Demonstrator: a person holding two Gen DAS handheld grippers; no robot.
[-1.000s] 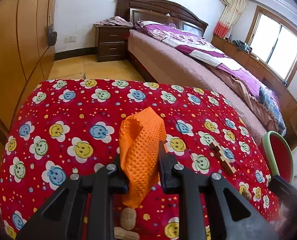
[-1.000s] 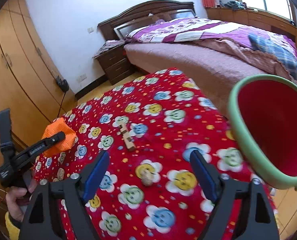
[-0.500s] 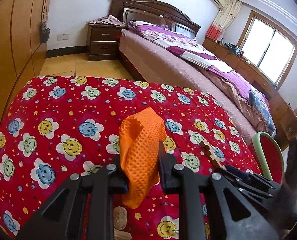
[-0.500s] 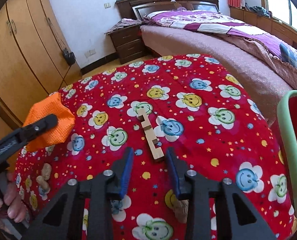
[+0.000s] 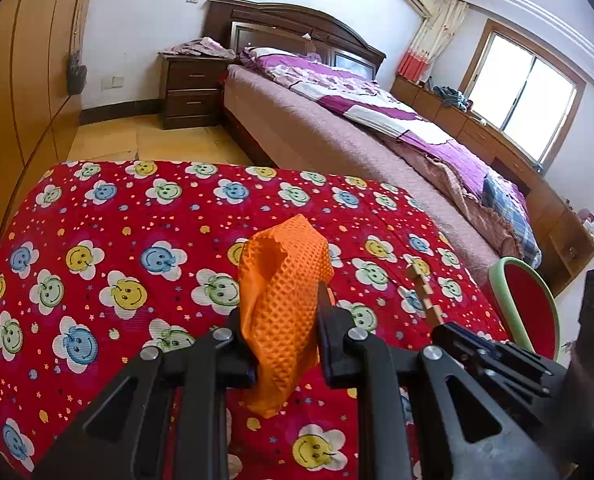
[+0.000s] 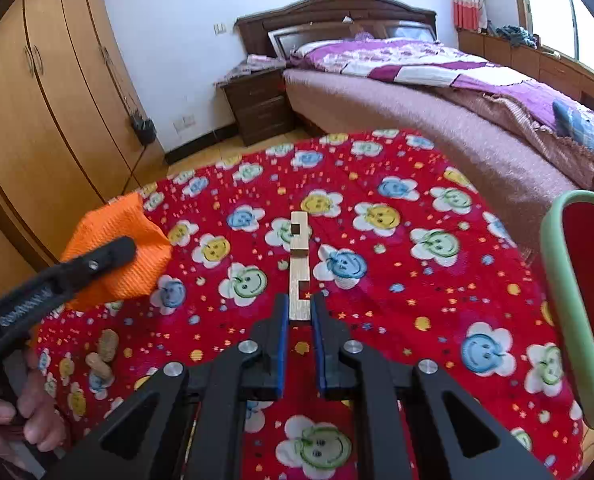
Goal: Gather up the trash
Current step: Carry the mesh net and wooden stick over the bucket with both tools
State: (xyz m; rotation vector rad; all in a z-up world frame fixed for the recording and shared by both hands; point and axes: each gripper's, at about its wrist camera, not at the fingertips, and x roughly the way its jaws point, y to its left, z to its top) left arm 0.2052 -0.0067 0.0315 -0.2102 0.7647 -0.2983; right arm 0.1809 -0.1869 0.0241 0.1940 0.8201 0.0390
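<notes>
left wrist view: left hand-held gripper (image 5: 284,334) clenched on an orange cloth (image 5: 285,292), held above the red flowered tabletop (image 5: 97,216). wooden notched stick (image 5: 424,294) lies far right; red bin with green rim (image 5: 527,304) past the right edge.

right wrist view: right hand-held gripper (image 6: 299,309) pinching the near end of the wooden notched stick (image 6: 300,256), apparently still on the tabletop (image 6: 417,280). two peanuts (image 6: 103,354) lie near left. bin (image 6: 569,316) at right.

judgement: nothing seen binned; stick, peanuts left.
</notes>
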